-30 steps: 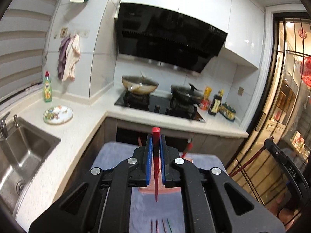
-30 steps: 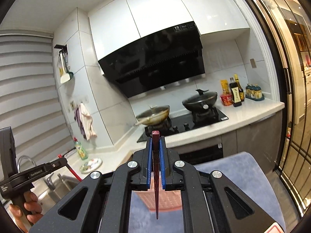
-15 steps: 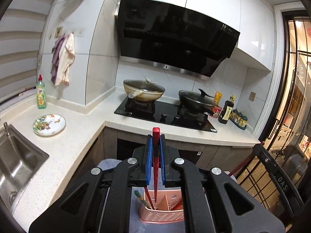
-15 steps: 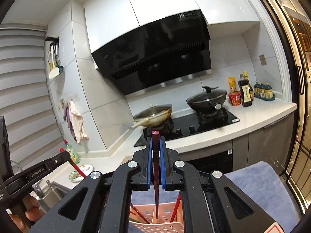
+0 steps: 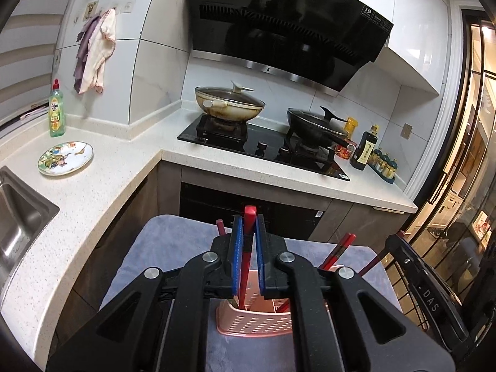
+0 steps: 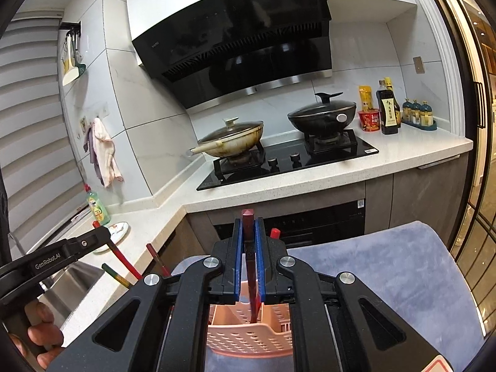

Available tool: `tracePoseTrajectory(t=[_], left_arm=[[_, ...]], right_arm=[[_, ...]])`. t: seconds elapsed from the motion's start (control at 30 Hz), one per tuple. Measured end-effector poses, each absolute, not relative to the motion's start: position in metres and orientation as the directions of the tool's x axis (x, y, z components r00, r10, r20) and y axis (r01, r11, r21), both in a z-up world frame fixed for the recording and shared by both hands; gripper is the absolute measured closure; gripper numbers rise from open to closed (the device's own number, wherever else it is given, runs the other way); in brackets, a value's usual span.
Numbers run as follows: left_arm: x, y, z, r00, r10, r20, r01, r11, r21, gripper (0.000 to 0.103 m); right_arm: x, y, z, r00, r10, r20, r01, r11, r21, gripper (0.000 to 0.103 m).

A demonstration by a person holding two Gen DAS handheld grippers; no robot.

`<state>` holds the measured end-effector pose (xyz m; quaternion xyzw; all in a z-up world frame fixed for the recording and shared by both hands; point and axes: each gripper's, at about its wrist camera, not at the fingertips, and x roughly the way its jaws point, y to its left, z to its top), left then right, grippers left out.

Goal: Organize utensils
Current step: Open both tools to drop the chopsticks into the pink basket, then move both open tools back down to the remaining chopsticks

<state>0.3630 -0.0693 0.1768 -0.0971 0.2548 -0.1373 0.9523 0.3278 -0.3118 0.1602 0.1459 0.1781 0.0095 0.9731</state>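
Both chopsticks have been lowered into the basket [image 5: 257, 319]. The red chopstick [image 5: 246, 248] is still clamped by the left gripper [image 5: 248, 257]. The right gripper [image 6: 249, 260] jaws are opening around the dark chopstick [image 6: 251, 266].

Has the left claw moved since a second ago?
Yes. The left claw has come down and forward to the pink basket; the stove now looks nearer.
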Motion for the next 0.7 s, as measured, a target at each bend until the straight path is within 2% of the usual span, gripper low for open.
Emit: tracePoseTrajectory(t=[0.07,0.13,0.2,0.43,0.5,0.7], left_arm=[[0.36,-0.069,0.177,0.835,-0.305,-0.458,0.211,0.946,-0.246,0.093],[0.357,-0.069,0.18,0.84,-0.298,-0.454,0.206,0.948,-0.241,0.081],[0.35,-0.067,0.184,0.852,-0.287,-0.438,0.2,0.951,-0.235,0.065],[0.322,-0.066,0.19,0.856,-0.281,-0.434,0.209,0.956,-0.206,0.063],[0.309,-0.063,0.189,0.855,-0.278,-0.438,0.209,0.957,-0.2,0.057],[0.27,-0.052,0.175,0.842,-0.263,-0.471,0.204,0.963,-0.174,0.056]], right_arm=[[0.323,-0.315,0.162,0.938,0.069,-0.34,0.036,0.955,0.294,0.088],[0.318,-0.318,0.165,0.941,0.071,-0.332,0.034,0.953,0.3,0.086],[0.312,-0.319,0.168,0.943,0.074,-0.325,0.03,0.952,0.305,0.085],[0.28,-0.32,0.173,0.942,0.098,-0.32,0.005,0.952,0.305,0.084],[0.266,-0.319,0.172,0.939,0.11,-0.326,-0.006,0.953,0.304,0.083],[0.215,-0.315,0.159,0.923,0.138,-0.36,-0.031,0.958,0.287,0.08]])
